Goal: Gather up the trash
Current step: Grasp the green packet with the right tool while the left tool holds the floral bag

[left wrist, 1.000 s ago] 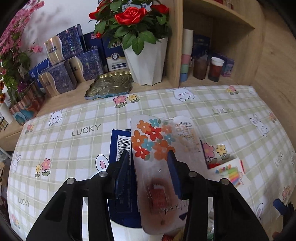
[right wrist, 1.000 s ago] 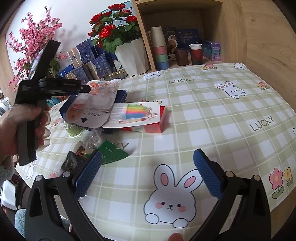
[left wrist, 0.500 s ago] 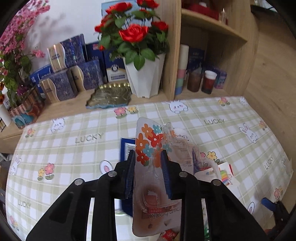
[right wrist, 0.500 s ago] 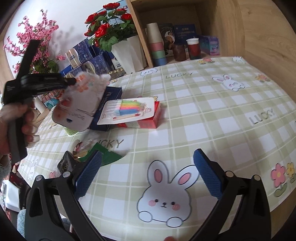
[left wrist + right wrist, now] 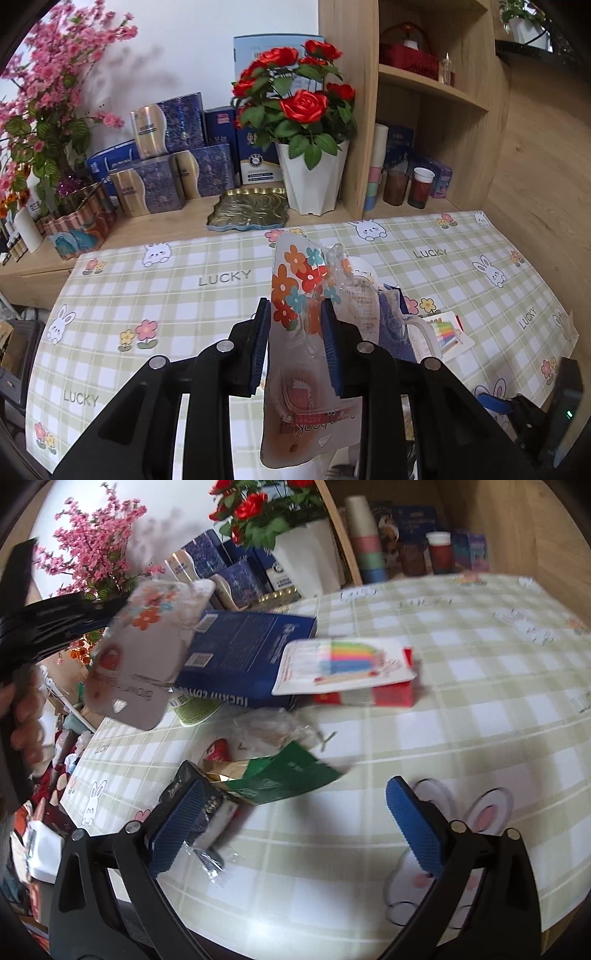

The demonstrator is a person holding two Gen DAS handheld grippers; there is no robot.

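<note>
My left gripper [image 5: 295, 325] is shut on a clear plastic blister pack printed with flowers [image 5: 295, 277], which hangs above the checked tablecloth [image 5: 166, 295]. In the right wrist view the same pack [image 5: 147, 635] hangs at the upper left, lifted off a blue box [image 5: 243, 653]. My right gripper [image 5: 295, 812] stands open low over the table. A green wrapper [image 5: 280, 779] lies just beyond its jaws and a black wrapper [image 5: 184, 782] lies by its left finger. Crumpled clear plastic [image 5: 273, 723], a small red wrapper [image 5: 218, 749], a candle card [image 5: 343, 661] and a red box [image 5: 388, 696] lie further back.
A white vase of red roses [image 5: 314, 184], a gold tray [image 5: 247, 210] and stacked gift boxes [image 5: 166, 166] stand behind the table. Cups [image 5: 417, 184] sit in the wooden shelf at the right. A person's hand [image 5: 22, 709] holds the left gripper at the table's left edge.
The left gripper closed on the flowered pack and lifted it up off the blue box. The right gripper swung left, toward the wrappers near the table's edge.
</note>
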